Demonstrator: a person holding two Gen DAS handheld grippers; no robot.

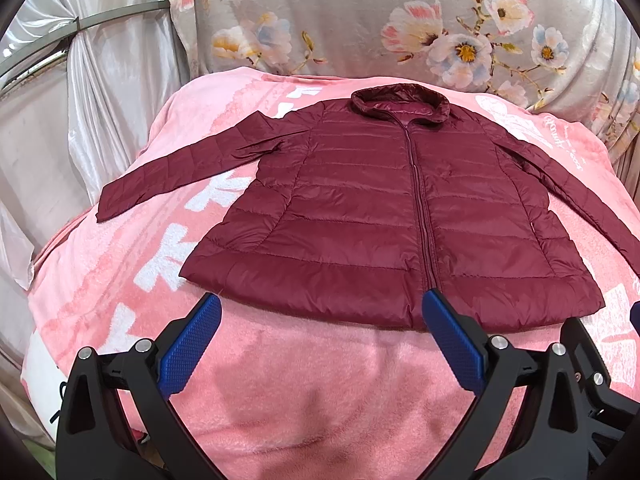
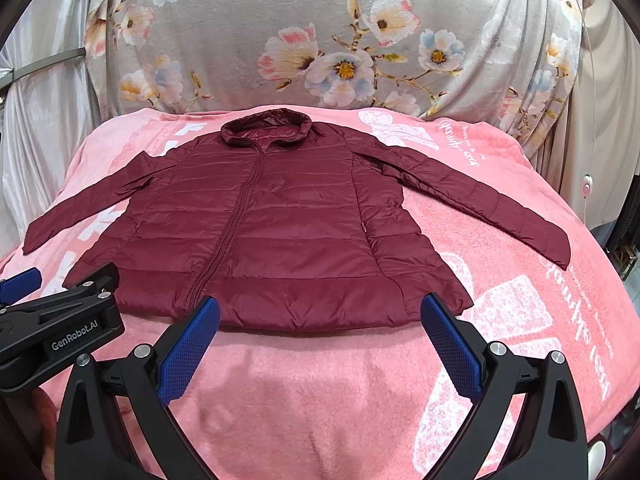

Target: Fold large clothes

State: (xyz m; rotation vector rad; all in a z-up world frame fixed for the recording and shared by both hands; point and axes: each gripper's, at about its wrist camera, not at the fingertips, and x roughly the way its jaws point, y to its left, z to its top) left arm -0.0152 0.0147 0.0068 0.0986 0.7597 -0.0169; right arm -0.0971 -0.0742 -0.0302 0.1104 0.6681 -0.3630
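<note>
A dark red quilted jacket (image 1: 384,216) (image 2: 272,232) lies flat on its back, zipped, collar away from me, both sleeves spread outwards. In the left wrist view my left gripper (image 1: 322,300) is open, its blue pads just short of the hem's left half, holding nothing. The right wrist view shows my right gripper (image 2: 320,304) open too, facing the hem's right half with nothing between its pads. The left gripper's black body (image 2: 60,328) shows at the left edge of the right wrist view.
A pink fleece blanket (image 1: 280,392) (image 2: 360,392) with white lettering covers the surface under the jacket. Behind it hangs a grey floral cloth (image 1: 360,20) (image 2: 320,40). Shiny pale curtains (image 1: 100,100) and a metal bar (image 1: 120,16) stand at the left.
</note>
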